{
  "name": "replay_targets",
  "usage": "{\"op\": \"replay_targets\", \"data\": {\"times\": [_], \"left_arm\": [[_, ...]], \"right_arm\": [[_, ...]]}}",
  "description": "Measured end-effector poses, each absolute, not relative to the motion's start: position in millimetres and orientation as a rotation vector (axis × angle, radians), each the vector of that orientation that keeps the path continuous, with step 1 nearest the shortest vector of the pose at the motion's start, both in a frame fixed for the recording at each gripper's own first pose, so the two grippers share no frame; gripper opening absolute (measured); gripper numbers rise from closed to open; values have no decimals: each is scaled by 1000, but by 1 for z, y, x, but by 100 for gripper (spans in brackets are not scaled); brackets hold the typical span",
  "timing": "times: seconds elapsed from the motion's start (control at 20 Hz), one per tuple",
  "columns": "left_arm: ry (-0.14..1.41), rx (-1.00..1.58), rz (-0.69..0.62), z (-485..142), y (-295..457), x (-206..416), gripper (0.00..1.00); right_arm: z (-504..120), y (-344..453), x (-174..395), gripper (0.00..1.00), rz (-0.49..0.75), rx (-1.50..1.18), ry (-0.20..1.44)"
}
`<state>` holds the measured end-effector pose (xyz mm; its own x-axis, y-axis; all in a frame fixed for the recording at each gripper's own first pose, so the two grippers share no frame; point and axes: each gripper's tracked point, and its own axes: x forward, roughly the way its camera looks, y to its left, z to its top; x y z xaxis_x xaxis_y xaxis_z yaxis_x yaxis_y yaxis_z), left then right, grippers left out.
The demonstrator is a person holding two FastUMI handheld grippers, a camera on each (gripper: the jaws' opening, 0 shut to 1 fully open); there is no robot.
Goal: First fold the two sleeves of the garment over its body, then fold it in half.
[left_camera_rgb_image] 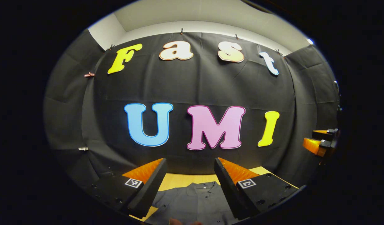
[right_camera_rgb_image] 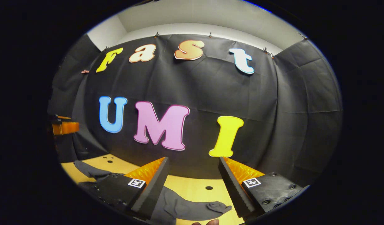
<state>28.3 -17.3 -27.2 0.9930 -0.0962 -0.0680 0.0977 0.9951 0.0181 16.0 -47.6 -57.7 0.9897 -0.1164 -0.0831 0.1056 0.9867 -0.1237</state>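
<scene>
Below the left gripper, between its two spread fingers, one dark grey garment lies flat on the wooden table, collar toward the booth wall and a row of small buttons running down its front. Nothing is held between the fingers, which stand well apart above the cloth and do not touch it. Far off to this gripper's right, at the edge of the left gripper view, the other gripper's two fingers hang in the air against the wall.

Under the right gripper, one sleeve of the garment stretches out across the table and ends in a cuff just inside the right-hand finger. Another fold of the grey cloth lies farther to this gripper's left. Two small round holes show in the tabletop, one between the fingers and one off to the left. This gripper's two fingers are likewise spread wide and empty, clear of the sleeve. Far to its left, the left gripper shows as a small shape in the air.
</scene>
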Motion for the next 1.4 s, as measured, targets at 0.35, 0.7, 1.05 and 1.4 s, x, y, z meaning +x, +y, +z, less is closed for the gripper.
{"op": "replay_targets", "data": {"times": [0.35,0.7,1.05,1.4], "left_arm": [[96,61,-62,-46,-16,19,95],[157,115,0,-57,-2,12,95],[210,122,67,-72,7,16,95],[252,111,97,-84,8,27,95]], "right_arm": [[-179,-112,39,98,-123,-192,248],[-321,-174,53,98,-179,-120,486],[-428,-205,41,97,-172,-129,692],[-482,-231,41,97,-228,-117,788]]}}
